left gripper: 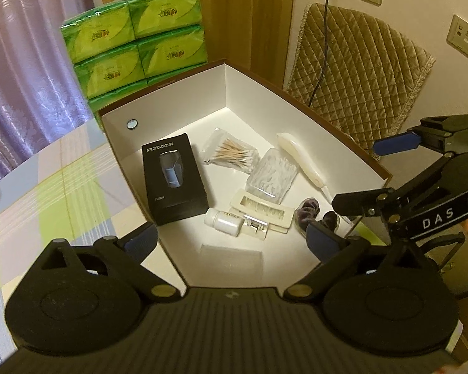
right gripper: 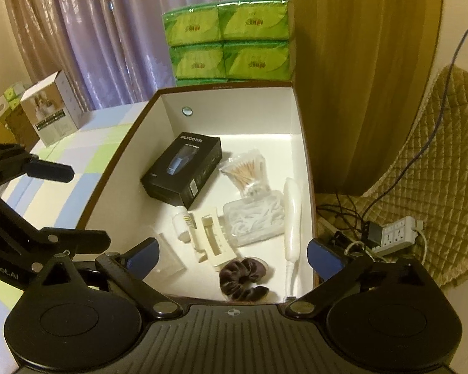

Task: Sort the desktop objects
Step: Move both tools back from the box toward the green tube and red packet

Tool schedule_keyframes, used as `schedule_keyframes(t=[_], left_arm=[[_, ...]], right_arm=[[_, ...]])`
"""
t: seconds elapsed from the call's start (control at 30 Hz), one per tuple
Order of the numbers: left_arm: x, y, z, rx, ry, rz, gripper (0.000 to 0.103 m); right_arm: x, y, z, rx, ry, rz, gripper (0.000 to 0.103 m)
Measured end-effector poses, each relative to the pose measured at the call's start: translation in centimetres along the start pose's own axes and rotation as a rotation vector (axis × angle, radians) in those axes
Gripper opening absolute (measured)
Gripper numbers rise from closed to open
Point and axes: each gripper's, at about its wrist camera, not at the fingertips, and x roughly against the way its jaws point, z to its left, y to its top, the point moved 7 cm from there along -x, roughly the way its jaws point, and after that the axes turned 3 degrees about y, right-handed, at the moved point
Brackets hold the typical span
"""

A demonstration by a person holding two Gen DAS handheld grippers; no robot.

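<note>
Along the bottom of each wrist view, a gripper hangs over the open box with its blue-padded fingers spread wide and nothing between them: the left gripper (left gripper: 232, 238) and the right gripper (right gripper: 232, 252) are both empty.

Above the fingers, filling the middle of both frames, the white-lined box (left gripper: 224, 87) already holds what look to be the sorted things. A black shaver carton (left gripper: 174, 179) lies left of centre in the left wrist view. To its right sit a bag of cotton swabs (left gripper: 231, 154) and a clear tub of floss picks (left gripper: 273, 176), with a long white handled tool (left gripper: 299, 159) along the right wall. Lower down are a cream hair claw (left gripper: 262, 210), a small white bottle (left gripper: 223, 221), a dark velvet scrunchie (right gripper: 243, 277) and a clear flat case (left gripper: 231, 255).

Outside the box, the checked tablecloth (left gripper: 46, 193) at the left of the frame shows nothing loose near the grippers. A small product carton (right gripper: 51, 112) stands at the upper left of the right wrist view, well apart from the box, and green tissue packs (right gripper: 227, 40) are stacked behind it.

I judge the sorting almost or wholly done; whether that far carton belongs to the job I cannot tell.
</note>
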Motion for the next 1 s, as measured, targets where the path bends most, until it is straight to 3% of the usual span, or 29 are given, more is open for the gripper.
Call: schedule_keyframes(t=[0.37, 1.0], left_arm=[[3.5, -1.4, -0.3, 0.023, 0.013, -0.027, 0.1], [10.6, -9.1, 0.5, 0.17, 0.041, -0.049, 0.101]], right_arm=[[2.6, -1.1, 1.6, -0.032, 0.003, -0.036, 0.101], [6.9, -5.2, 7.0, -0.056, 0.066, -0.059, 0.101]])
